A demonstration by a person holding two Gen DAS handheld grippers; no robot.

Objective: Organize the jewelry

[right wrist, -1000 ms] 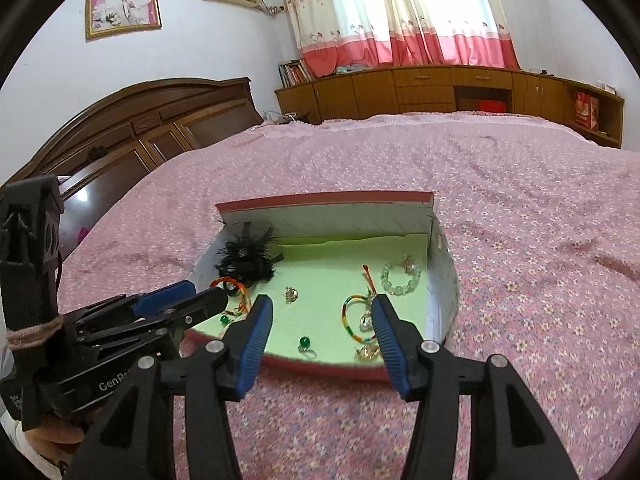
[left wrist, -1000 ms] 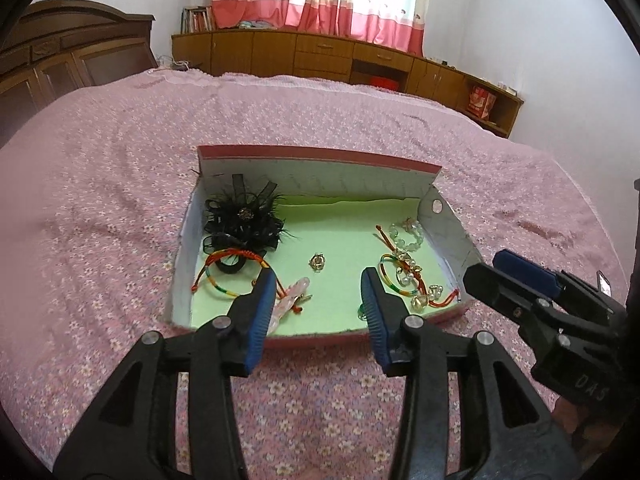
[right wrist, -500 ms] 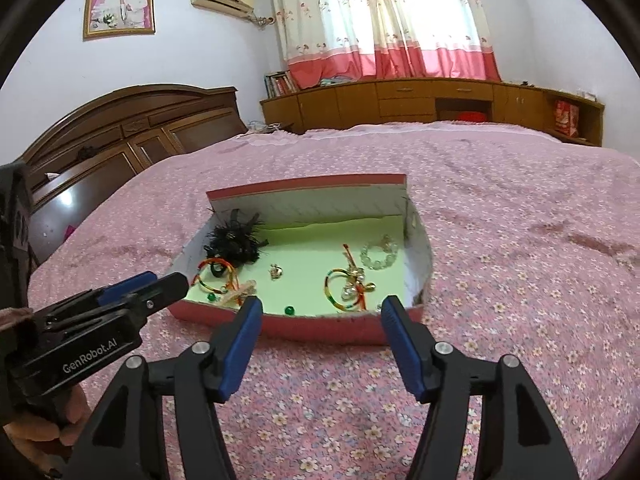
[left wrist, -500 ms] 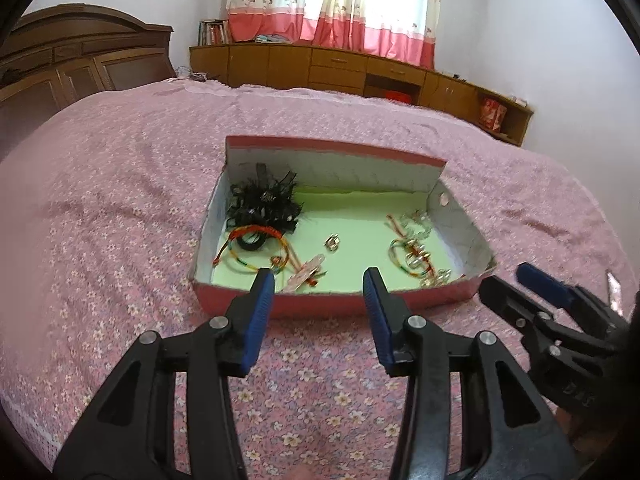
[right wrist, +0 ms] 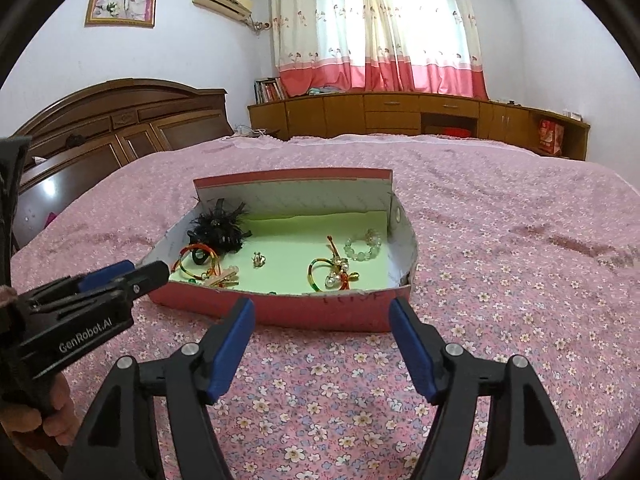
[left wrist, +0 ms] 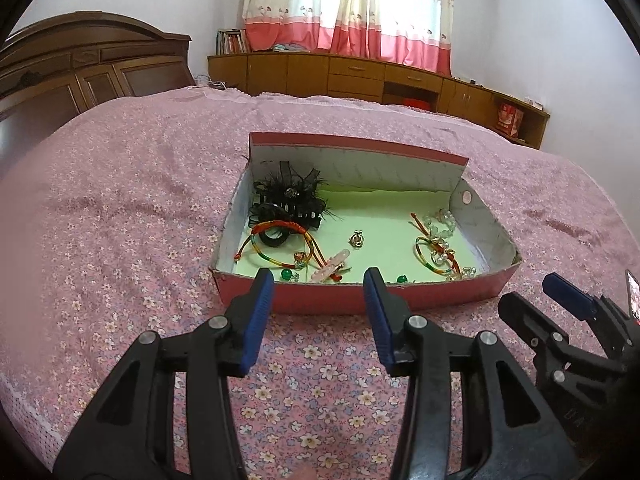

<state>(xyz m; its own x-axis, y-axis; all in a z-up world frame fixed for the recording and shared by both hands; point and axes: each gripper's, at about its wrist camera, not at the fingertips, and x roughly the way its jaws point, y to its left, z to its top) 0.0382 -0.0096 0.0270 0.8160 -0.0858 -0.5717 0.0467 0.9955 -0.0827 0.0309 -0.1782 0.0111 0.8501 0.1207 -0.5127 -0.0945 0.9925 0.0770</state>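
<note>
A pink floral bed (left wrist: 120, 208) is seen carrying a red box (left wrist: 360, 300) in which the jewelry (left wrist: 434, 248) is laid. Both the left tool (left wrist: 319, 280) and right tool (right wrist: 321, 309), spread apart and empty, are held just short of its near wall.

Red box (left wrist: 360, 300) with green lining, pink floral bedspread (left wrist: 120, 240), seemingly black feathered hairpiece (left wrist: 286, 196)
</note>
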